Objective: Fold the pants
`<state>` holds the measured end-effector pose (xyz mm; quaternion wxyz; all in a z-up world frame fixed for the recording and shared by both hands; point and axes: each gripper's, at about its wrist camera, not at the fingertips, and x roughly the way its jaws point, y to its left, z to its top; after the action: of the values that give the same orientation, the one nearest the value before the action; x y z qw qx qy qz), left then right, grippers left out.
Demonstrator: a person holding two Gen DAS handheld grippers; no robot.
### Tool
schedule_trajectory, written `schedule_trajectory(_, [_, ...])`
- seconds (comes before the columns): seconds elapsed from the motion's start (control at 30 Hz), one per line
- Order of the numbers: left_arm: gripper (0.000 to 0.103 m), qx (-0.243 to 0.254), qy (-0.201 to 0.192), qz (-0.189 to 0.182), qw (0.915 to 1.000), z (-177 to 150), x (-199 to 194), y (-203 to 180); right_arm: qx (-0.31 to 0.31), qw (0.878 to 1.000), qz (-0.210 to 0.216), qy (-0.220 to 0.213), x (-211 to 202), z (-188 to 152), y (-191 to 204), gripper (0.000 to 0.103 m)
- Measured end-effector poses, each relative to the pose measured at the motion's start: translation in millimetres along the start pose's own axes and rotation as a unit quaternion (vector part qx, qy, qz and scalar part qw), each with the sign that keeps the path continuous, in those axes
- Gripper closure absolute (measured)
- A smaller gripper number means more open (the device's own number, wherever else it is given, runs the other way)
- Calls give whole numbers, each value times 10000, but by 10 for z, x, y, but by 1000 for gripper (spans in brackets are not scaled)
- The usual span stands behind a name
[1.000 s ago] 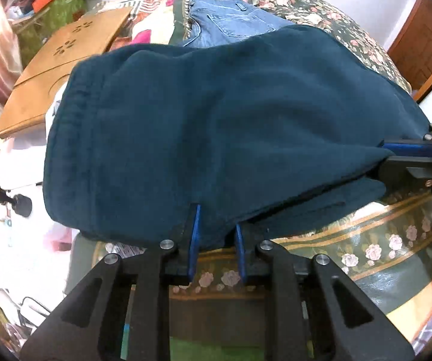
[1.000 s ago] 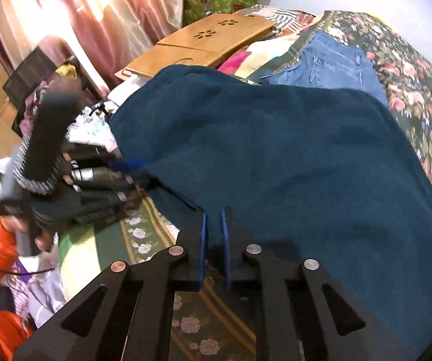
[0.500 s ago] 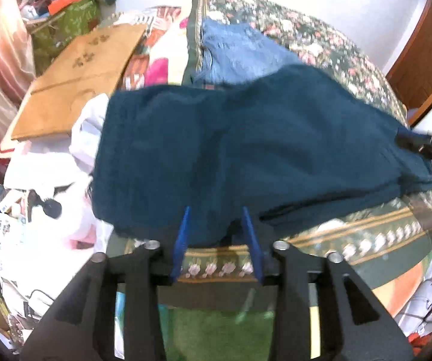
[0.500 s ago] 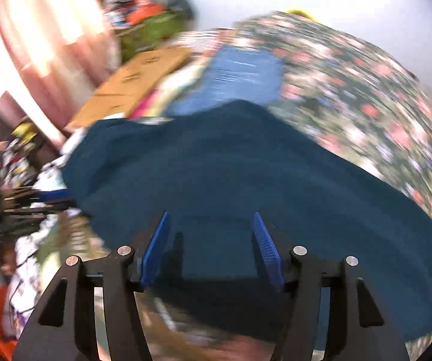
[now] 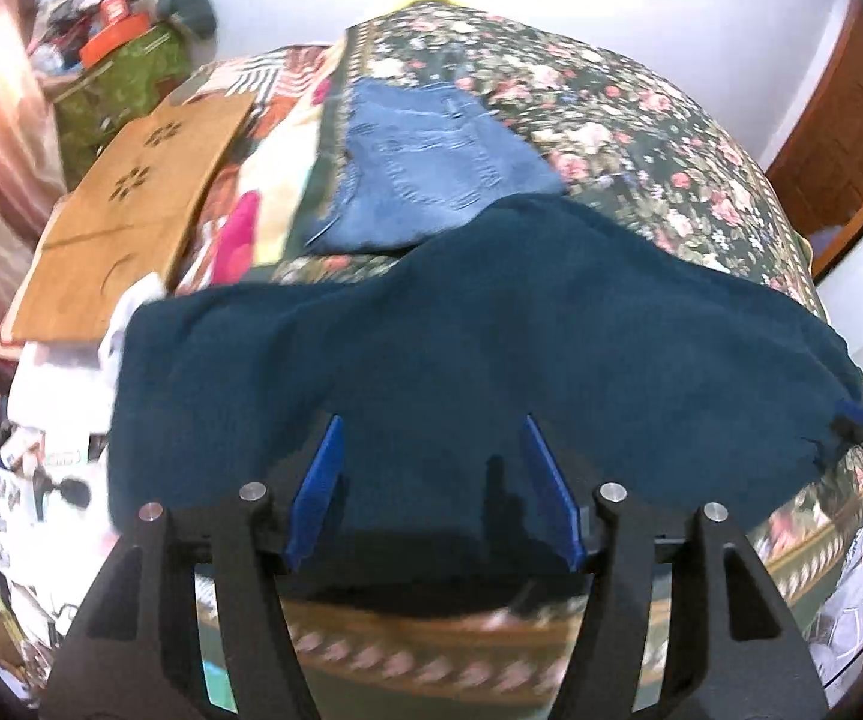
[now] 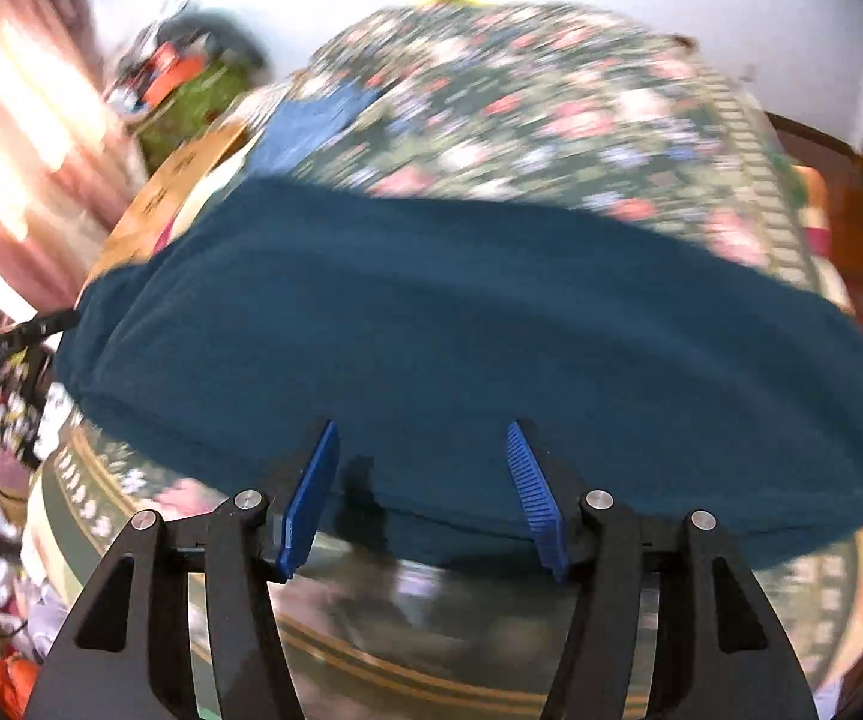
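Dark teal pants (image 5: 467,348) lie folded in a wide band across the floral bedspread (image 5: 629,120). My left gripper (image 5: 428,438) hovers over the near edge of the pants, its jaws opening, with cloth below them but nothing pinched. In the right wrist view the same teal pants (image 6: 461,330) fill the middle, blurred by motion. My right gripper (image 6: 422,441) stands open above their near edge, holding nothing. The right gripper's blue tip (image 5: 857,420) shows at the pants' right end in the left wrist view.
Folded blue jeans (image 5: 431,162) lie on the bed behind the teal pants. A wooden lap table (image 5: 131,216) sits at the left, with white clothes and clutter (image 5: 41,420) below it. A wooden door (image 5: 839,144) stands at the right.
Both grippers have let go of the teal pants and opened. The left has pulled back and up; the right has swung sideways along the pants, rolling as it went.
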<state>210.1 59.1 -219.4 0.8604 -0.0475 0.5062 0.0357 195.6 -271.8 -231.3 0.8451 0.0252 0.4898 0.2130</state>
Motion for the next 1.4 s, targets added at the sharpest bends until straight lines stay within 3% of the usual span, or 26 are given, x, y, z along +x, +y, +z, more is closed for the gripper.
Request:
schedule_trajectory(0.1, [34,166,-26,16,9999,119,67,-279,446,9977,-357,-364,-277,1,-558,49])
schedule_trajectory(0.23, [33,382,-7,50,9993,261,208,-649,1128,9883,-808,-629,-543,5,-1323,49])
schedule_trajectory(0.47, [33,707,232,214,9970,443,546,-1093,1831,9686,-1524,-714,-643,33,-2342,49])
schedule_trajectory(0.63, [33,818,381,285,9955,512,770,-1281,2002,9660,-1531,-569,-405,113,-2779,49])
schedule_trajectory(0.77, [30,958,464,364,9936,476,901,-1391,2144,9685,-1260,-134,-56,123,-3110,49])
schedule_trajectory(0.87, [20,1055,267,594,9923,453,902,-1429,2342,9687,-808,-178,21,55,-3258,49])
schedule_trajectory(0.93, [19,1044,252,611,9923,457,919,-1429,2445,9676,-585,-248,14,-2,-3297,49])
schedule_trajectory(1.1, [18,958,264,599,9932,478,948,-1422,2579,9652,-239,-368,-32,-135,-3324,64])
schedule_trajectory(1.27, [18,1021,175,715,9920,452,934,-1463,2452,9679,-305,-458,-56,-151,-3238,84])
schedule_trajectory(1.4, [19,1096,121,856,9902,442,901,-1500,1904,9746,-1014,-605,-113,-58,-3004,91])
